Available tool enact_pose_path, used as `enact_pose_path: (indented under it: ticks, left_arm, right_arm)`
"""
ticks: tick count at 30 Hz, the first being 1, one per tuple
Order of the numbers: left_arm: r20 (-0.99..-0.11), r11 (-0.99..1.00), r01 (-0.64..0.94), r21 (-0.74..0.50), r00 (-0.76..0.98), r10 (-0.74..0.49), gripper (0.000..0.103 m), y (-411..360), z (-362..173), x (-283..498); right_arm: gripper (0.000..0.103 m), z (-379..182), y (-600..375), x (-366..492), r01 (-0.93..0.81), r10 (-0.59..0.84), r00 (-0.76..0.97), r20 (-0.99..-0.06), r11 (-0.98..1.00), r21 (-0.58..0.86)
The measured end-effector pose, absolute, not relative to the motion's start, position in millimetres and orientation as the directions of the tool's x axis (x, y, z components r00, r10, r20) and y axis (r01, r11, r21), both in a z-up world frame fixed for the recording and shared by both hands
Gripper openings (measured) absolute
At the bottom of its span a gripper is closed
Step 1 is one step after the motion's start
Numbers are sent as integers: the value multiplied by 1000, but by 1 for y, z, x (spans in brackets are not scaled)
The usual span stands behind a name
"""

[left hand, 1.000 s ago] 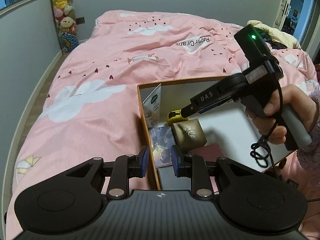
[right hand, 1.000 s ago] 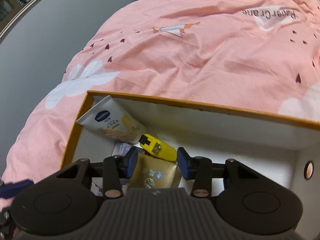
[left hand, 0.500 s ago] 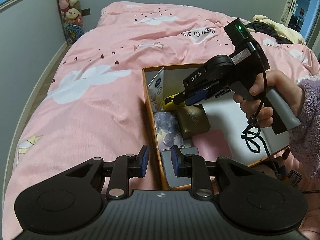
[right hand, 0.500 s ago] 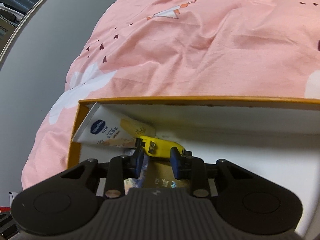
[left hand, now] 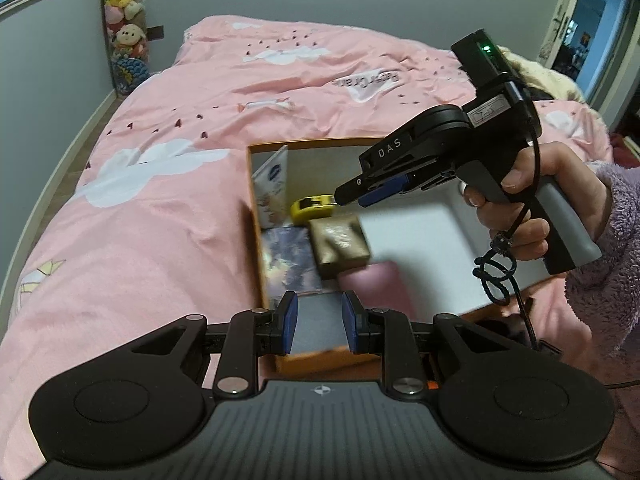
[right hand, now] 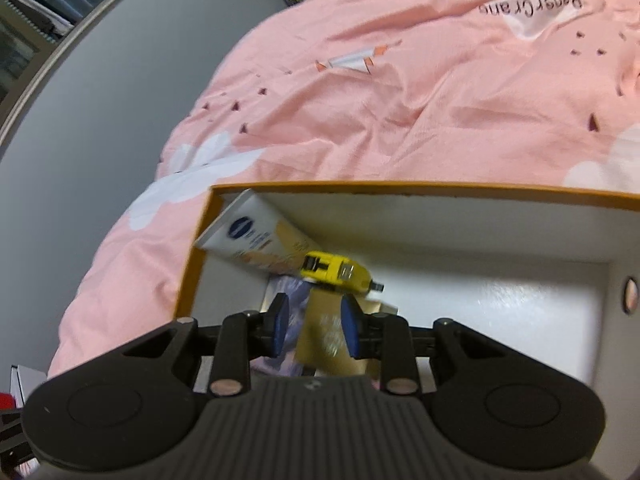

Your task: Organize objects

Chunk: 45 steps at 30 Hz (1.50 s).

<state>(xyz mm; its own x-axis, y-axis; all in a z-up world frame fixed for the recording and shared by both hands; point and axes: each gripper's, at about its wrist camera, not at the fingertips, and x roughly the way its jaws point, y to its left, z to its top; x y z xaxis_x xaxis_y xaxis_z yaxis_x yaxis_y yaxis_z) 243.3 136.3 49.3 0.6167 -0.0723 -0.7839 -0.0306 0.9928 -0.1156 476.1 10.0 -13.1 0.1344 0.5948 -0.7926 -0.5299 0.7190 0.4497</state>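
Motion blur smears the gold box and the pink item at its 5 o'clock. The booklet print is unreadable. The right tool hides part of the yellow tape measure.

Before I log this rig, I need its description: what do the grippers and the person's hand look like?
Both grippers are matte black with blue finger pads. The right gripper bears white "DAS" lettering, a green light, a grey handle and a black looped cord. The right hand is bare, with a fuzzy lavender sleeve.
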Motion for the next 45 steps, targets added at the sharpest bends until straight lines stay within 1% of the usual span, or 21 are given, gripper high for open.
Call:
enact_pose_path:
  ticks: [2,3,5,10,11,14,17,22,24,26,27,29,36,40,43,45]
  left_arm:
    - [-775,991,-19,-131,626,-91,28,130,53,235]
    - [-770,990,-13,-140,630,-101,28,128,54,231]
    - [-761,986,-2,-168,636,-128,28,123,56,221]
    - [-747,975,12,-221,641,-177,28,110,54,199]
    - [-745,973,11,-231,641,-184,28,108,53,196]
    - [-736,958,6,-286,638,-224,28,101,46,189]
    - [-724,938,6,-347,633,-272,28,91,37,185]
    - [-724,914,28,-404,600,-338,29,67,16,186]
    - [-724,914,38,-404,597,-345,34,54,9,189]
    - [-722,907,57,-417,585,-369,37,43,4,193]
    - [-723,905,67,-420,577,-379,43,37,1,194]
    - [-729,906,72,-417,568,-381,53,27,-4,199]
    - [-783,905,-3,-426,503,-367,53,12,-32,220]
    - [-844,923,-80,-376,441,-305,53,9,-48,233]
    - [-864,918,-113,-381,395,-311,53,9,-57,238]
    - [-863,898,-140,-416,373,-341,55,11,-63,241]
  right_arm:
    - [34,-3,0,463,-544,605,146,-783,710,447]
    - [38,2,-6,456,-554,612,151,-776,703,446]
    - [42,11,-19,438,-574,625,164,-763,690,442]
    - [45,20,-61,393,-592,653,194,-732,673,443]
    - [47,22,-70,384,-592,656,205,-726,674,442]
    - [48,26,-97,354,-598,661,252,-707,681,423]
    - [48,21,-122,325,-582,624,313,-716,722,374]
    - [48,-3,-157,289,-516,493,397,-774,817,256]
    - [48,-14,-167,281,-495,448,412,-793,841,218]
    - [47,-26,-174,275,-475,395,427,-813,863,170]
    - [46,-31,-177,274,-469,374,430,-821,870,151]
    - [46,-38,-181,271,-465,360,425,-830,874,141]
    - [46,-49,-178,268,-497,365,408,-837,858,133]
    - [46,-55,-177,271,-505,365,389,-846,853,135]
    - [46,-60,-181,275,-497,365,375,-852,855,147]
    - [46,-64,-184,280,-483,366,360,-858,860,164]
